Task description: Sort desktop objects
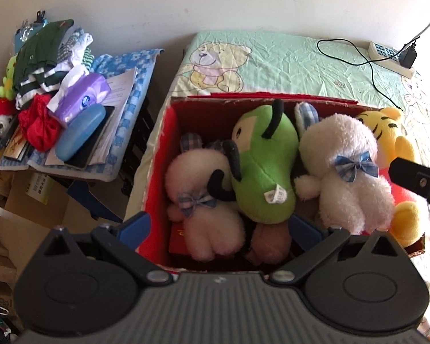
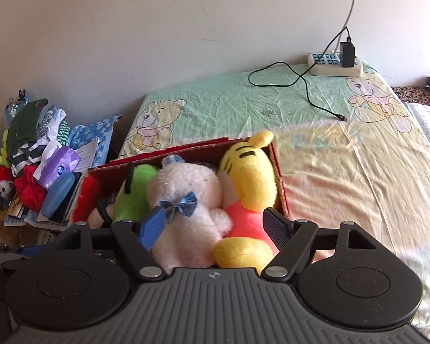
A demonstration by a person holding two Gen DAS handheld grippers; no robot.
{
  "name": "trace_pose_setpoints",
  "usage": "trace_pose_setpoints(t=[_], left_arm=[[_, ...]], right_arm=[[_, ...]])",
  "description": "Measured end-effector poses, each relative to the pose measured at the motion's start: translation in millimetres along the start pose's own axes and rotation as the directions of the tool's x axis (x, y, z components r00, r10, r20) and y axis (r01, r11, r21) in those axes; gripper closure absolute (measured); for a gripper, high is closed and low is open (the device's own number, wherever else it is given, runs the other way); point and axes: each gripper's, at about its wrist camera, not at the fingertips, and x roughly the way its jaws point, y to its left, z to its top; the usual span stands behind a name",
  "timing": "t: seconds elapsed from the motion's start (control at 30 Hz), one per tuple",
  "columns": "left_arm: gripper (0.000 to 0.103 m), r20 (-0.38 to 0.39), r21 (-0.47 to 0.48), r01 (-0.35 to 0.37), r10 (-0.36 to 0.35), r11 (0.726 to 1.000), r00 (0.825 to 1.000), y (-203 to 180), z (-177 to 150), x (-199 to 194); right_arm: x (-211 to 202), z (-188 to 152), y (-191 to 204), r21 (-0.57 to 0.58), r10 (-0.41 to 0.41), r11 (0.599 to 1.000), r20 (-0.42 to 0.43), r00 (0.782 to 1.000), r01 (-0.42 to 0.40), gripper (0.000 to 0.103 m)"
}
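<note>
A red cardboard box (image 1: 160, 154) stands on the bed and holds several plush toys: a white one with a blue bow (image 1: 206, 206), a green one (image 1: 261, 166), a second white one with a blue bow (image 1: 347, 169) and a yellow tiger (image 1: 398, 149). My left gripper (image 1: 218, 226) is open and empty above the box's near side. My right gripper (image 2: 215, 226) is open and empty, its fingers on either side of the white plush (image 2: 186, 200) and yellow tiger (image 2: 249, 172) in the box (image 2: 281, 183). The right gripper's finger shows in the left wrist view (image 1: 415, 180).
The bed (image 2: 329, 149) with a bear-print sheet extends right and back. A power strip (image 2: 335, 63) with a charger and black cable (image 2: 301, 86) lies at its far edge. A side table (image 1: 134, 103) on the left holds clothes, a tissue pack (image 1: 80, 97) and a blue case (image 1: 80, 132).
</note>
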Motion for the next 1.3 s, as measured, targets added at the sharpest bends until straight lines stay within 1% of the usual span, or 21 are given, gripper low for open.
trace_pose_setpoints(t=[0.13, 0.23, 0.37, 0.5, 0.63, 0.83, 0.93, 1.07, 1.3], left_arm=[[0.001, 0.003, 0.008, -0.003, 0.003, 1.000, 1.000, -2, 2, 0], [0.001, 0.003, 0.012, -0.009, 0.009, 1.000, 1.000, -3, 3, 1], [0.001, -0.003, 0.013, -0.006, 0.006, 1.000, 1.000, -4, 4, 3], [0.001, -0.003, 0.011, 0.005, -0.005, 1.000, 1.000, -3, 3, 5], [0.001, 0.000, 0.006, 0.004, -0.004, 1.000, 1.000, -1, 4, 7], [0.001, -0.004, 0.001, 0.010, -0.010, 1.000, 1.000, 3, 5, 9], [0.001, -0.003, 0.002, 0.020, -0.020, 1.000, 1.000, 4, 4, 8], [0.001, 0.009, -0.002, 0.034, -0.034, 0.999, 0.999, 6, 3, 6], [0.001, 0.007, 0.008, 0.050, -0.050, 0.999, 0.999, 4, 1, 4]], right_arm=[[-2, 2, -4, 0.008, 0.015, 1.000, 0.018, 1.000, -0.016, 0.026], [0, 3, -4, 0.005, 0.023, 1.000, 0.014, 1.000, -0.023, 0.027], [0, 3, -3, -0.010, 0.029, 1.000, 0.020, 0.999, -0.029, 0.030], [2, 3, -3, -0.014, 0.030, 0.999, 0.011, 0.999, -0.030, 0.031], [5, 3, -1, -0.026, 0.016, 1.000, 0.005, 1.000, -0.016, 0.031], [6, 6, 7, -0.074, -0.017, 0.997, 0.019, 1.000, 0.018, 0.032], [6, 7, 9, -0.080, -0.014, 0.997, 0.013, 1.000, 0.015, 0.032], [5, 9, 13, -0.102, -0.030, 0.994, 0.018, 0.999, 0.032, 0.032], [4, 10, 16, -0.116, -0.053, 0.992, 0.019, 0.998, 0.054, 0.032]])
